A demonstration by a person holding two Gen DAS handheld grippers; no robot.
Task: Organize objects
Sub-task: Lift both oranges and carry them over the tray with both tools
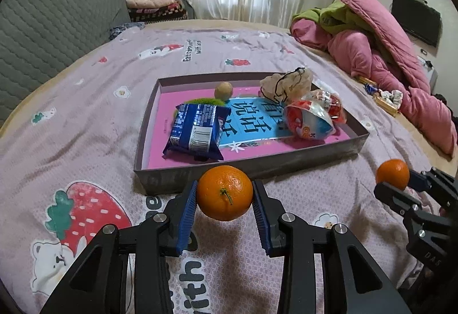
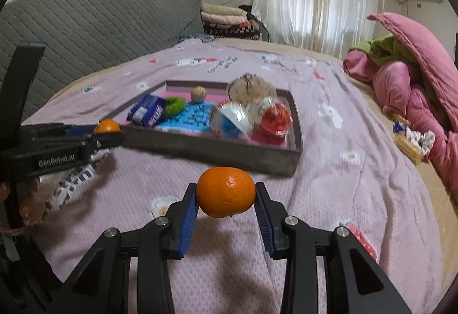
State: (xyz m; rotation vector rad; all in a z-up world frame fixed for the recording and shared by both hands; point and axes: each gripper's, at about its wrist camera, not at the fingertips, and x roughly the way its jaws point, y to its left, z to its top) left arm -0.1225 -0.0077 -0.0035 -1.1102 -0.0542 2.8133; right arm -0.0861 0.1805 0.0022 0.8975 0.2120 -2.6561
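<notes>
My left gripper [image 1: 224, 196] is shut on an orange tangerine [image 1: 224, 197], held above the bedspread just in front of the near wall of a shallow grey box [image 1: 183, 171]. My right gripper [image 2: 226, 193] is shut on a second tangerine [image 2: 225, 191], also above the bed, short of the box's [image 2: 229, 150] near wall. Each gripper shows in the other's view: the right one with its tangerine [image 1: 392, 173] at the far right, the left one with its tangerine [image 2: 107, 126] at the left by the box corner.
The box holds a blue snack pack [image 1: 197, 130], a green fuzzy item [image 1: 204, 102], a walnut [image 1: 223, 90], a beige scrunchie [image 1: 286, 85], a clear red-and-blue packet [image 1: 313, 116] and a blue-pink book [image 1: 252, 119]. Pink quilts [image 1: 386, 56] and wrapped snacks [image 1: 383, 98] lie right.
</notes>
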